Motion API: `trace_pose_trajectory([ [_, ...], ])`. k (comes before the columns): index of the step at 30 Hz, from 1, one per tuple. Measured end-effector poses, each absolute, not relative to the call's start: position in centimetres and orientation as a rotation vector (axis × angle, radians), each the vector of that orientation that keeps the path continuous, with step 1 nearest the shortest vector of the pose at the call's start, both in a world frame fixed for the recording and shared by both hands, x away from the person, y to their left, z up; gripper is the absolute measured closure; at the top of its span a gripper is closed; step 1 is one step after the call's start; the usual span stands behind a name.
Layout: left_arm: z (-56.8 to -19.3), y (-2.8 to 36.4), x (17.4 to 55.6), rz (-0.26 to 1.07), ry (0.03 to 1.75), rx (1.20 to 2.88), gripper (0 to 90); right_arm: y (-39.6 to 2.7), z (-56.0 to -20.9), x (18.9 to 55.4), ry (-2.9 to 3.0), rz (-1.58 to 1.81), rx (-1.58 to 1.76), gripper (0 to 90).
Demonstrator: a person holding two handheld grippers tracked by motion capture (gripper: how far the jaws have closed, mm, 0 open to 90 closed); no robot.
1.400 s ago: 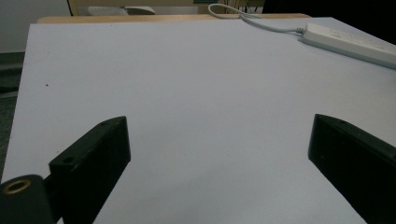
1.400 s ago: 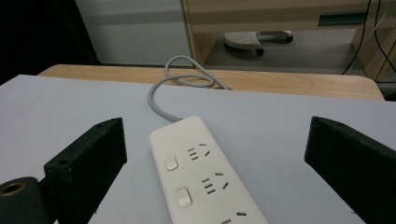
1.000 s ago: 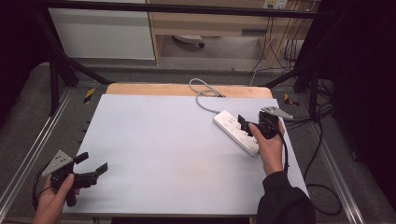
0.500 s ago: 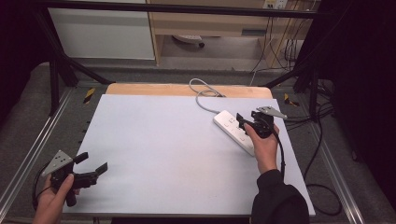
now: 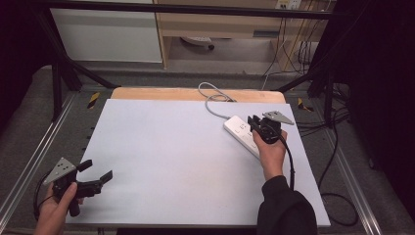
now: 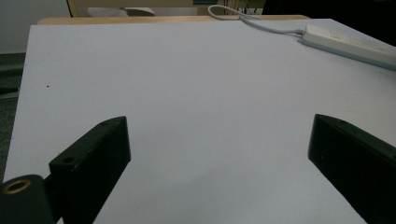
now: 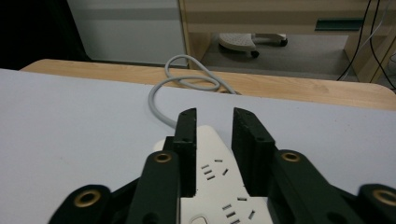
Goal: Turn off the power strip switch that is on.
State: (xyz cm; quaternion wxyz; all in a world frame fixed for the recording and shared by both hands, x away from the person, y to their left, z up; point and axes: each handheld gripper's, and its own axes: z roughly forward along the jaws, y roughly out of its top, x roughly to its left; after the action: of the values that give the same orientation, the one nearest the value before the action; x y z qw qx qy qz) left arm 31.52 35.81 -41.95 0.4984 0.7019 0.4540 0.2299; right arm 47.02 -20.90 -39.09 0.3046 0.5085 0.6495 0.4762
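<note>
Right gripper (image 5: 255, 125) sits over the white plastic multi-socket power strip (image 5: 241, 133), which lies diagonally near the bench's right edge, its grey cable (image 5: 211, 98) looping off the far side. In the right gripper view the black fingers (image 7: 187, 140) straddle the strip's far end (image 7: 212, 154) across its width and have just been closing, with the strip between them. The gap looks as wide as the strip body, but actual pad contact on its sides can't be confirmed. Gripping across the narrow axis makes sense: it's the only span the fingers can bracket.

Left gripper (image 5: 98, 172) is parked at the near-left corner of the pale grey bench top (image 5: 171, 156), fingers (image 6: 91, 158) wide apart, nothing between them, likely just kept clear of the work.
</note>
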Motion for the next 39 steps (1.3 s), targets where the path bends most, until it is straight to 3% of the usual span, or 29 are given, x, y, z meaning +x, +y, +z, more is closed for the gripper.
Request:
trace_pose_trajectory([
  [14,-41.9,35.8,31.5,0.558,1.097,1.697,5.7,-19.2,-40.0,47.2,1.762,1.222,1.315,90.0],
  [39,-41.9,35.8,31.5,0.556,1.095,1.698,5.8,-18.7,-43.1,47.2,1.803,1.107,1.399,90.0],
])
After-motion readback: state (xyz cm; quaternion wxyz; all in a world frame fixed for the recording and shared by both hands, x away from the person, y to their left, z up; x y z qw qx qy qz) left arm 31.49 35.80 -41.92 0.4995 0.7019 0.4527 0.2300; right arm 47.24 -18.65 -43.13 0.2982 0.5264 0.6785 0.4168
